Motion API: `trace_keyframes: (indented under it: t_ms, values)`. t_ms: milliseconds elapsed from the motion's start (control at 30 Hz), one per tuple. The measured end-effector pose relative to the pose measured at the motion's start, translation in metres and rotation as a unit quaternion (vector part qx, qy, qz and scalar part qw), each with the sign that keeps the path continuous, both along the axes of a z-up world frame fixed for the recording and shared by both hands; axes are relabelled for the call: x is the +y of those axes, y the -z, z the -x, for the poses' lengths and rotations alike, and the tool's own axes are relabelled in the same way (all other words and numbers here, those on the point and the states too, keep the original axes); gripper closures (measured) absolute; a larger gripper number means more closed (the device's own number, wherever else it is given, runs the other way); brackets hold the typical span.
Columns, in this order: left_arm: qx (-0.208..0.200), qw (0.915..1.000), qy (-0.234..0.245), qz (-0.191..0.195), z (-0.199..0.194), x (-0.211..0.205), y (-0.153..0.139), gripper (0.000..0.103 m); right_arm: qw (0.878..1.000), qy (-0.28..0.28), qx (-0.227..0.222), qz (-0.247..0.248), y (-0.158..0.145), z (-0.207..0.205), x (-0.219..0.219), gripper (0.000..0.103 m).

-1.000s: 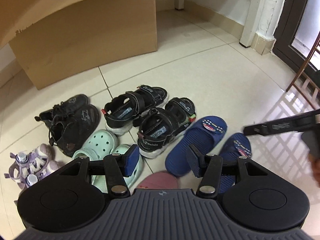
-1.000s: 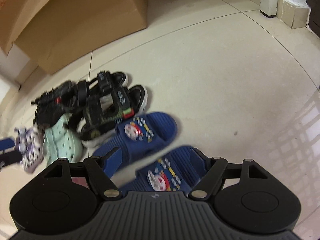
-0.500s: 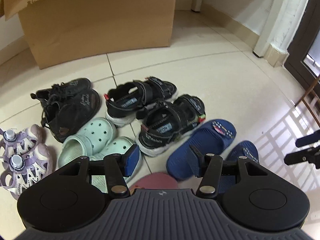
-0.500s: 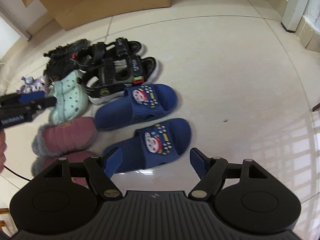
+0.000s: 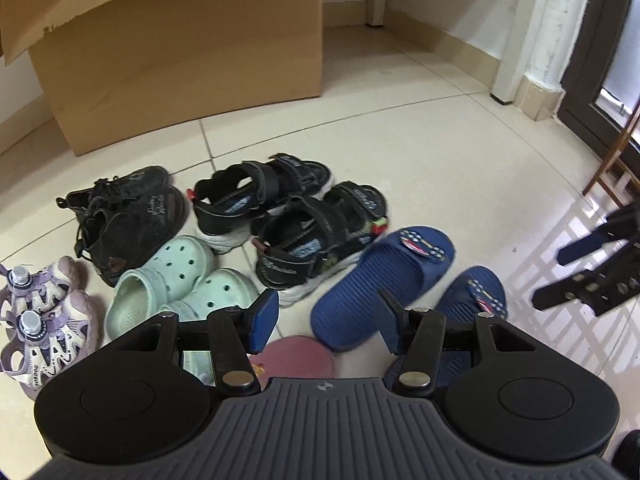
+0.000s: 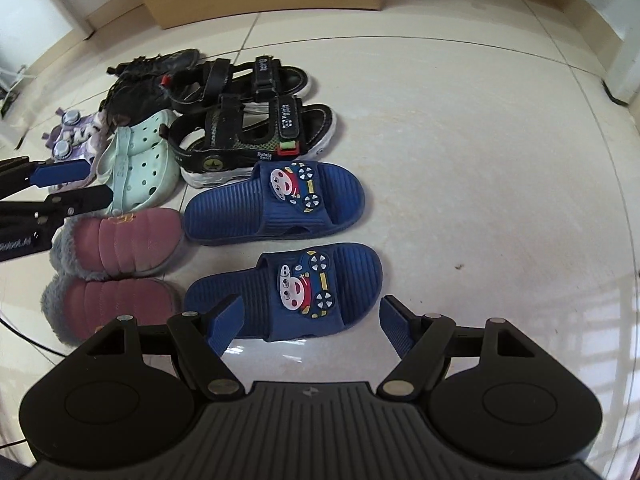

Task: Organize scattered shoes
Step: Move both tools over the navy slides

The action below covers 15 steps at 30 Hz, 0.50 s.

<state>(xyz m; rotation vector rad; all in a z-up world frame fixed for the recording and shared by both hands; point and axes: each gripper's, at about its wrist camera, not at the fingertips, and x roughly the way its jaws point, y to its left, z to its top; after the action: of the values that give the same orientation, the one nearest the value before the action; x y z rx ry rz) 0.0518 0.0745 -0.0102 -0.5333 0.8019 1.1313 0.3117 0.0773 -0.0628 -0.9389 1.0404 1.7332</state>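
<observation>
Both claws, left (image 5: 326, 322) and right (image 6: 310, 324), gape empty over glossy cream floor tiles (image 6: 460, 152).

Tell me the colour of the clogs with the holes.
Pale mint green clogs, seen best in the right wrist view.

The right gripper (image 6: 308, 320) now sits farther back and higher than a second ago, with both blue slippers (image 6: 276, 200) in full view. The left gripper (image 5: 326, 320) looks less steeply down, showing more of the cardboard box (image 5: 180, 60).
</observation>
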Motion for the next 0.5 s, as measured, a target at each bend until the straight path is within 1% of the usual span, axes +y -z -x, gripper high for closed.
trace_keyframes:
  t_ms: [67, 167, 233, 500]
  values:
    - [0.011, 0.9999, -0.001, -0.007, -0.009, -0.010, 0.003, 0.047, 1.000, -0.009, 0.005, -0.004, 0.006, -0.002, 0.001, 0.023]
    - [0.021, 0.9997, 0.005, -0.007, -0.019, -0.018, 0.007, 0.047, 1.000, -0.013, 0.021, 0.000, 0.014, -0.008, 0.002, 0.023]
    - [0.028, 0.9996, 0.009, -0.006, -0.026, -0.024, 0.010, 0.047, 1.000, -0.018, 0.022, -0.004, 0.016, -0.012, 0.000, 0.023]
    - [0.054, 0.9982, 0.025, -0.005, -0.053, -0.046, 0.021, 0.047, 0.999, -0.022, 0.020, -0.023, 0.009, -0.029, -0.016, 0.023]
